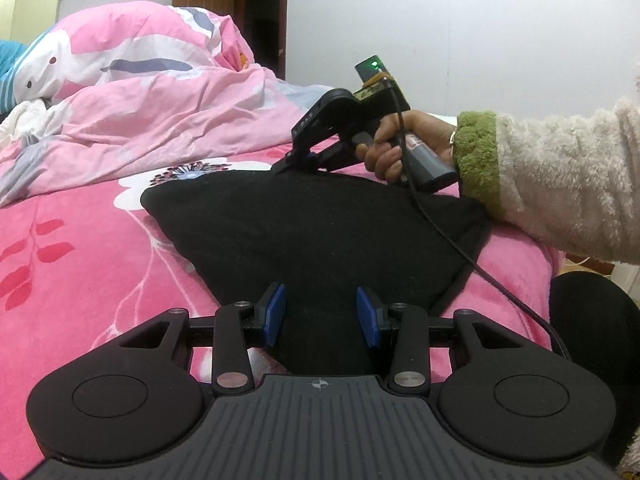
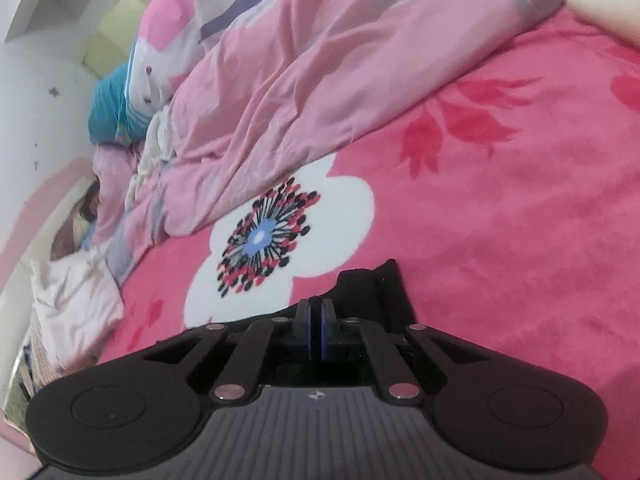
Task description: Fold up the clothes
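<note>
A black garment (image 1: 320,224) lies folded flat on the pink flowered bed sheet (image 1: 80,248). My left gripper (image 1: 322,308) hovers over its near edge, blue pads wide apart, with black cloth lying under the gap and not pinched. At the garment's far edge, my right gripper (image 1: 280,168) is held by a hand (image 1: 384,148) in a fluffy cream sleeve (image 1: 560,184), tips down on the cloth. In the right wrist view that gripper (image 2: 316,304) has its pads nearly together, and a bunched bit of the black garment (image 2: 380,284) sits at their tips.
A crumpled pink quilt (image 1: 140,112) is heaped along the back of the bed (image 2: 300,80). A black cable (image 1: 480,268) trails across the garment's right corner. A pale pillow (image 2: 76,300) lies at the left. A dark rounded shape (image 1: 592,320) sits beside the bed's right edge.
</note>
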The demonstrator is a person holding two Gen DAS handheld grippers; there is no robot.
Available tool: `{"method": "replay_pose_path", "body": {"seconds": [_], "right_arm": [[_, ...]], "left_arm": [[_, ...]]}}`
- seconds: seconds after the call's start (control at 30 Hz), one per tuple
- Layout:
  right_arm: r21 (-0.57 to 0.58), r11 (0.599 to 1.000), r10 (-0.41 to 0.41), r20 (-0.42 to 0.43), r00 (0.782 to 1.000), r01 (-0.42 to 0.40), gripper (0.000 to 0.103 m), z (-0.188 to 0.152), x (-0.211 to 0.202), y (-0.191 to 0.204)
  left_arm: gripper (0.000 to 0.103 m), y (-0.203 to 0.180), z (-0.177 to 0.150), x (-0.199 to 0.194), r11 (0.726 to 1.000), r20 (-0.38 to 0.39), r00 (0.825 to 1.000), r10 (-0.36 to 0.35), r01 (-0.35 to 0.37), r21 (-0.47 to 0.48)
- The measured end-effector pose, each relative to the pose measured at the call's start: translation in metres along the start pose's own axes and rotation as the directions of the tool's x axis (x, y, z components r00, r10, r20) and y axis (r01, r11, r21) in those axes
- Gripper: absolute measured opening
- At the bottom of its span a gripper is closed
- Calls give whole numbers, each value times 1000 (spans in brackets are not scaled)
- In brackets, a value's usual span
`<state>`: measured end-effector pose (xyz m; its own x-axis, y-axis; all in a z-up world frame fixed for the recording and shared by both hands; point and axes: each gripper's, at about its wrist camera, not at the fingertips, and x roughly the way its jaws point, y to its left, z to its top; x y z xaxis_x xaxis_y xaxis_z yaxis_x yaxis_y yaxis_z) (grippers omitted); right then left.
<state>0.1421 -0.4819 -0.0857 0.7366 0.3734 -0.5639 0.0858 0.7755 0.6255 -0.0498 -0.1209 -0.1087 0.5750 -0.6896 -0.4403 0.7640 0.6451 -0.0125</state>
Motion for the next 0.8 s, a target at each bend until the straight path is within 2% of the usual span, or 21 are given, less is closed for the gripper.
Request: {"method": "replay_pose_path", "body": {"seconds": [0.1,0.17,0.2,0.3,0.4,0.43,0.5,0.57,0.6,0.67,0.7,0.8], "right_arm": [[36,999,-17,80,997,14,9,8,-33,-2],[-7,1000,22,81,996,-22,9,8,-58,7],[-52,998,42,61,997,-39,9,4,-71,15],[-176,976,115,-79,990,-128,10,-21,-92,39],[-200,959,157,-218,963,-201,11,-50,-82,42],[-193,962,144,-231,962,-190,11,-55,-76,38],[-131,983,98,-193,976,-125,7,-55,-70,14],[29,998,62,-82,995,-59,7,-46,-81,-23],[120,992,32,-25,999,-29,9,-41,-88,-43],[198,980,-1,43,999,-8,10,-40,-107,-60],[200,979,12,63,998,-24,10,-43,-118,-61],[140,972,187,39,982,-191,12,-68,-144,-36]], "left_arm": [[39,1,1,1,1000,-1,1000,-1,1,-3],[39,2,0,1,1000,0,1000,-2,2,-6],[39,2,0,1,1000,1,1000,-2,2,-8],[40,4,0,1,1000,1,1000,-9,9,-20],[40,6,0,1,999,0,1000,-15,15,-33],[40,6,0,1,999,0,1000,-16,16,-36],[40,7,0,2,999,1,1000,-16,17,-37],[40,6,0,2,999,1,1000,-15,15,-37],[41,6,0,2,999,1,1000,-15,15,-38],[41,6,0,2,999,2,1000,-16,16,-40],[41,6,-1,2,999,3,1000,-17,17,-42],[43,8,-1,2,998,4,1000,-28,28,-55]]}}
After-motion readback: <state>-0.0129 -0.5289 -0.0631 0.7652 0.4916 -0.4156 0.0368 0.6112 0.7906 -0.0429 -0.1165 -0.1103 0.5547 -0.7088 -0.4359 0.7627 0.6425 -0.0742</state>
